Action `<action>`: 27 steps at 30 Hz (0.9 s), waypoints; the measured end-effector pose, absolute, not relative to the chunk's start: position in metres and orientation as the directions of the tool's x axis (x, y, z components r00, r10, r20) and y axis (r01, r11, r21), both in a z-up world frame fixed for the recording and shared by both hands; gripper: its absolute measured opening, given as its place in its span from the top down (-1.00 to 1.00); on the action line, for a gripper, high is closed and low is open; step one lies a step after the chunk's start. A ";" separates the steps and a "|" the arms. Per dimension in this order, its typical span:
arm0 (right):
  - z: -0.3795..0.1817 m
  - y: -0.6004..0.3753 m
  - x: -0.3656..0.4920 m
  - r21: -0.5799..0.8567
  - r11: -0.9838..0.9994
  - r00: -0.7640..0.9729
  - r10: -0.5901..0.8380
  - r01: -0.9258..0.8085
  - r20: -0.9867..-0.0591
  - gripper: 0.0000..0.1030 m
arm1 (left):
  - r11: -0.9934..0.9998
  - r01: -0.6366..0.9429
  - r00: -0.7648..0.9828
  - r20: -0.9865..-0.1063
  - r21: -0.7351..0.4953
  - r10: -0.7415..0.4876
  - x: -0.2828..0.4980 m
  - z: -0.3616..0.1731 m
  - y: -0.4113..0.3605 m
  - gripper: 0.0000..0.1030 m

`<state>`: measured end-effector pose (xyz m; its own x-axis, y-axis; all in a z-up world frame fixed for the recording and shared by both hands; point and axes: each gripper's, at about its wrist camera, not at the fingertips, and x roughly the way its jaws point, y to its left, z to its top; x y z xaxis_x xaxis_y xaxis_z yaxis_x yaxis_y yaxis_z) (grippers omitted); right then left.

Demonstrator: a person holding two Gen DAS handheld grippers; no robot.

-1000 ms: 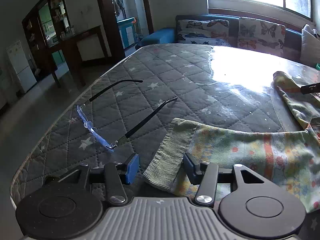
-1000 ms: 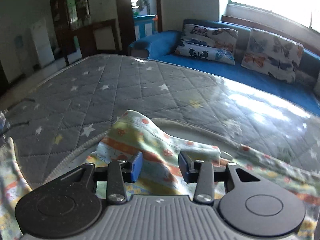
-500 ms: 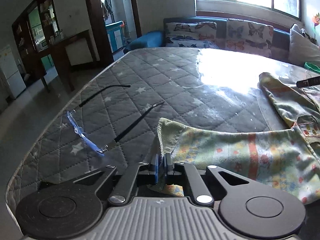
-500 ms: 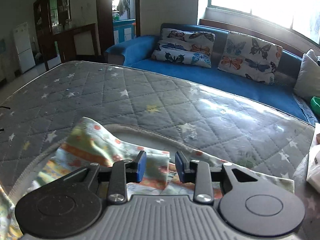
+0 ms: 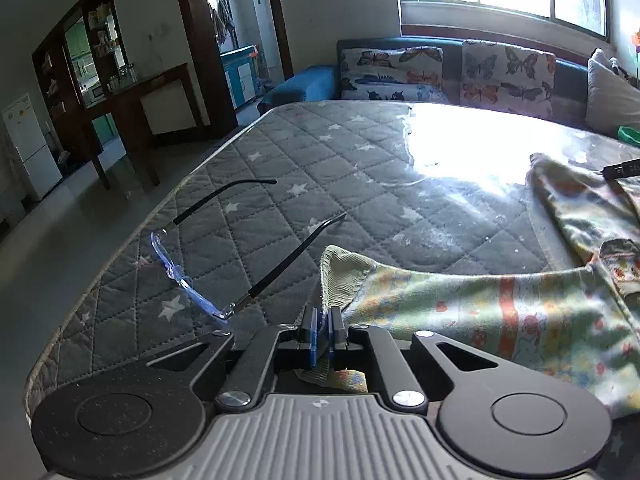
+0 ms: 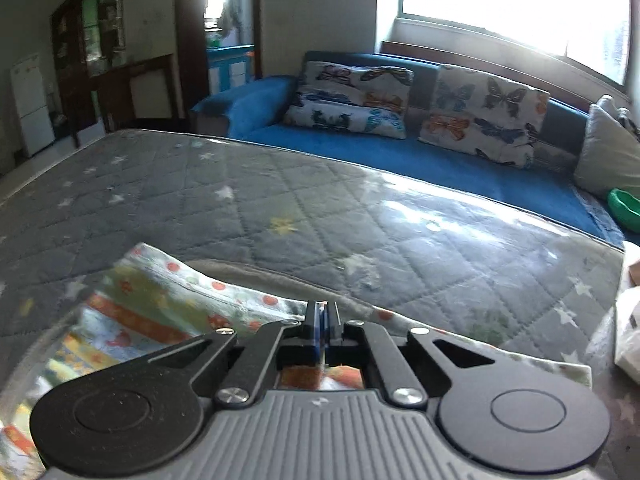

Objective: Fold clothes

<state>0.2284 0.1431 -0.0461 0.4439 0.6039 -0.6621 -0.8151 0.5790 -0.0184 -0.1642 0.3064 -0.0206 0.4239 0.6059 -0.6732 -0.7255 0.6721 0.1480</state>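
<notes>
A pastel printed garment [image 5: 500,312] with orange stripes lies on the grey quilted star-pattern surface [image 5: 320,168]. My left gripper [image 5: 322,316] is shut on the ribbed cuff [image 5: 340,276] at the garment's near left corner. In the right wrist view the same garment [image 6: 160,304] spreads to the lower left. My right gripper [image 6: 322,312] has its jaws closing tight on a raised fold of it, and the pads pinch the fabric. A dark tip of the right gripper [image 5: 624,169] shows at the far right of the left wrist view.
Spectacles [image 5: 208,264] with blue-tinted lenses and open black arms lie just left of the cuff, near the surface's left edge. A blue sofa [image 6: 400,156] with butterfly cushions runs behind. A green bowl [image 6: 624,208] and a white bag [image 6: 628,340] sit at the right.
Both grippers went from open to shut: the left closed on the ribbed cuff first, the right on the fold after. The right gripper also shifted right along the garment.
</notes>
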 end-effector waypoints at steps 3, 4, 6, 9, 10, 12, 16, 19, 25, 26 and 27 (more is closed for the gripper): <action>-0.047 0.144 0.229 -0.023 0.565 0.438 0.613 -0.825 -0.658 0.91 | 0.671 -0.725 0.417 -0.677 0.154 0.606 -0.163 -0.023 0.305 0.89; -0.045 0.142 0.230 -0.003 0.568 0.431 0.621 -0.823 -0.654 0.88 | 0.670 -0.726 0.416 -0.676 0.155 0.608 -0.163 -0.022 0.305 0.89; -0.039 0.136 0.231 0.029 0.570 0.423 0.642 -0.821 -0.639 0.87 | 0.670 -0.726 0.420 -0.672 0.155 0.610 -0.164 -0.020 0.305 0.89; -0.033 0.135 0.222 0.025 0.539 0.405 0.661 -0.842 -0.631 0.86 | 0.673 -0.723 0.422 -0.669 0.159 0.612 -0.163 -0.018 0.306 0.89; -0.033 0.136 0.218 0.027 0.521 0.389 0.670 -0.853 -0.632 0.86 | 0.674 -0.721 0.423 -0.668 0.163 0.613 -0.163 -0.018 0.305 0.89; -0.035 0.142 0.213 0.045 0.488 0.349 0.684 -0.872 -0.641 0.87 | 0.674 -0.721 0.422 -0.668 0.163 0.613 -0.163 -0.017 0.305 0.89; -0.047 0.154 0.209 0.028 0.482 0.343 0.662 -0.876 -0.667 0.86 | 0.671 -0.724 0.419 -0.672 0.159 0.611 -0.167 -0.015 0.305 0.89; -0.043 0.158 0.203 0.033 0.486 0.348 0.669 -0.873 -0.656 0.84 | 0.666 -0.728 0.413 -0.674 0.160 0.613 -0.169 -0.013 0.305 0.89; -0.044 0.181 0.180 0.052 0.412 0.281 0.702 -0.910 -0.654 0.84 | 0.654 -0.742 0.406 -0.677 0.148 0.614 -0.177 -0.009 0.304 0.89; -0.048 0.186 0.179 0.054 0.417 0.283 0.700 -0.907 -0.655 0.81 | 0.651 -0.744 0.402 -0.677 0.150 0.617 -0.179 -0.009 0.304 0.89; -0.050 0.190 0.178 0.059 0.425 0.289 0.704 -0.903 -0.649 0.78 | 0.648 -0.747 0.399 -0.679 0.149 0.616 -0.181 -0.009 0.304 0.89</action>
<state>0.1783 0.1898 -0.0500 0.2891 0.7040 -0.6487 -0.9031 0.4254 0.0592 -0.1807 0.3038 -0.0089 0.3988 0.6159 -0.6794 -0.7466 0.6483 0.1495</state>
